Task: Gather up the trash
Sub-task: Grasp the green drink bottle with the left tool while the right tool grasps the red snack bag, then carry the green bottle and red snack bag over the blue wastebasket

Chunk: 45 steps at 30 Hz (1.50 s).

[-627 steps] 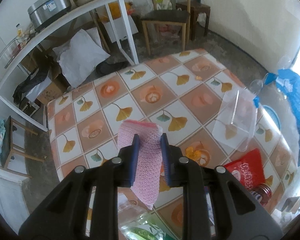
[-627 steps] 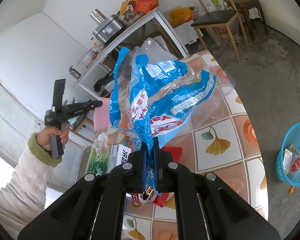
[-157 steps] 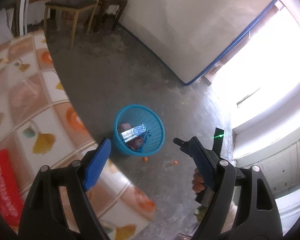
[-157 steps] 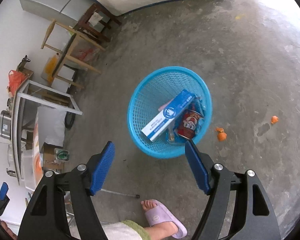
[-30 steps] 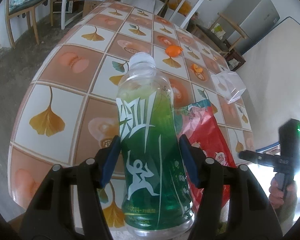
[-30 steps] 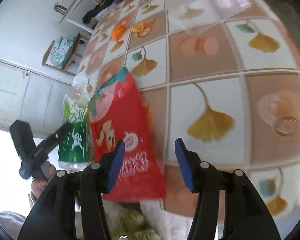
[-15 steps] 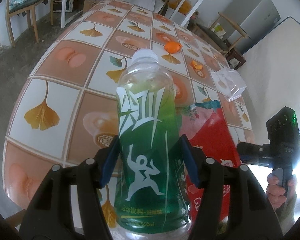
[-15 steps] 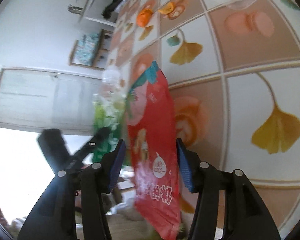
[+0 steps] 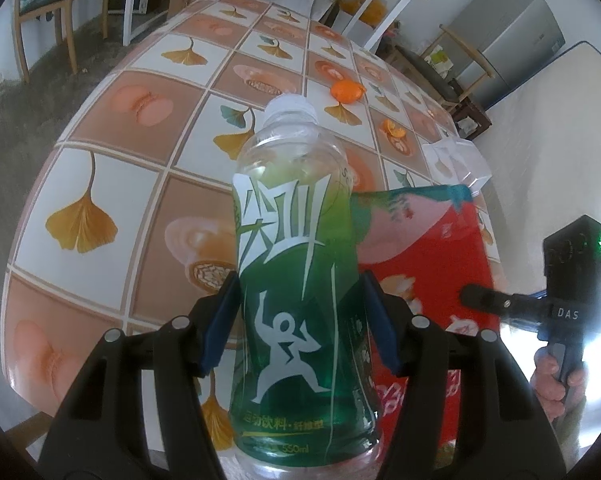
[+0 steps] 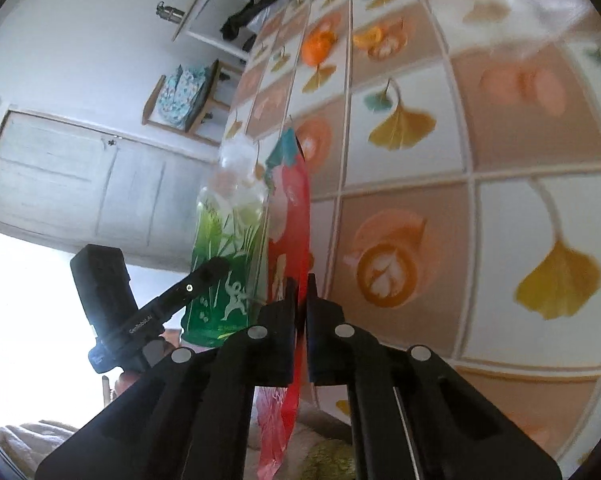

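Note:
A green sports-drink bottle [image 9: 296,240] with a white cap stands upright at the near edge of the tiled table [image 9: 100,160]. My left gripper [image 9: 298,284] is shut on its lower body, blue pads pressing both sides. Just to its right lies a red snack bag [image 9: 428,264]. In the right wrist view the bag [image 10: 290,220] appears edge-on, and my right gripper [image 10: 300,284] is closing, its pads pinching the bag's near end. The bottle [image 10: 224,248] stands just left of the bag there. A hand holds the right gripper [image 9: 468,295] at the bag's right side.
Orange peels [image 9: 346,90] [image 9: 394,130] lie farther back on the table, and a clear plastic box [image 9: 456,160] sits behind the red bag. A wooden chair [image 9: 48,0] and a white shelf frame stand beyond the table.
My right gripper's jaws have gone from apart to closed on the red bag's end after sliding toward it. The left gripper holds the bottle in the same spot.

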Tool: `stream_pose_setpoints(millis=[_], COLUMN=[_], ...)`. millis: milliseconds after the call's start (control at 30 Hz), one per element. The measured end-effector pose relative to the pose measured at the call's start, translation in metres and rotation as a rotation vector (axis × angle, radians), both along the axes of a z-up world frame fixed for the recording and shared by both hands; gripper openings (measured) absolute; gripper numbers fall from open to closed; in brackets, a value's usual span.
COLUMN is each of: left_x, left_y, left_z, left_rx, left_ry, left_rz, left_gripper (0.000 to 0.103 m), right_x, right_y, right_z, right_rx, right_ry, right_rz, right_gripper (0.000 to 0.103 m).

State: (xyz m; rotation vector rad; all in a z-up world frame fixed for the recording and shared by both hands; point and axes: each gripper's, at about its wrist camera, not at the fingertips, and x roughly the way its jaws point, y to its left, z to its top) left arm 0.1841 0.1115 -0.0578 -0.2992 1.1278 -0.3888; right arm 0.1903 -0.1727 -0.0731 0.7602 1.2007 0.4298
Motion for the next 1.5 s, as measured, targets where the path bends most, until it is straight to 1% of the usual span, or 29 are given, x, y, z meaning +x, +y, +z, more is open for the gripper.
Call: stream_pose_setpoints(millis=[167, 267, 433, 600, 833, 1000, 1233, 1500], left_x=[0.004, 0.007, 0.012, 0.014, 0.015, 0.017, 0.014, 0.009], left_y=[-0.001, -0.003, -0.002, 0.001, 0.001, -0.002, -0.005, -0.004], left_z=[0.003, 0.003, 0.002, 0.0, -0.002, -0.006, -0.005, -0.003], left_rx=[0.011, 0.024, 0.03, -0.002, -0.004, -0.014, -0.015, -0.034], left_ry=[-0.003, -0.001, -0.009, -0.005, 0.008, 0.026, 0.012, 0.012], left_rz=[0.009, 0.023, 0.049, 0.071, 0.06, 0.054, 0.054, 0.054], left_gripper=[0.057, 0.057, 0.055, 0.054, 0.055, 0.058, 0.057, 0.057], right_x=[-0.004, -0.002, -0.001, -0.005, -0.008, -0.008, -0.01, -0.009], right_y=[-0.017, -0.021, -0.025, -0.027, -0.026, -0.026, -0.026, -0.027], right_z=[0.014, 0.016, 0.012, 0.011, 0.02, 0.022, 0.024, 0.027], right_rx=[-0.06, -0.076, -0.068, -0.067, -0.08, -0.083, -0.08, -0.081], right_ry=[-0.028, -0.027, -0.002, 0.018, 0.01, 0.012, 0.017, 0.01], right_rz=[-0.032, -0.037, -0.044, -0.056, -0.059, -0.064, -0.071, -0.078], right_gripper=[0.004, 0.004, 0.004, 0.004, 0.004, 0.004, 0.004, 0.004])
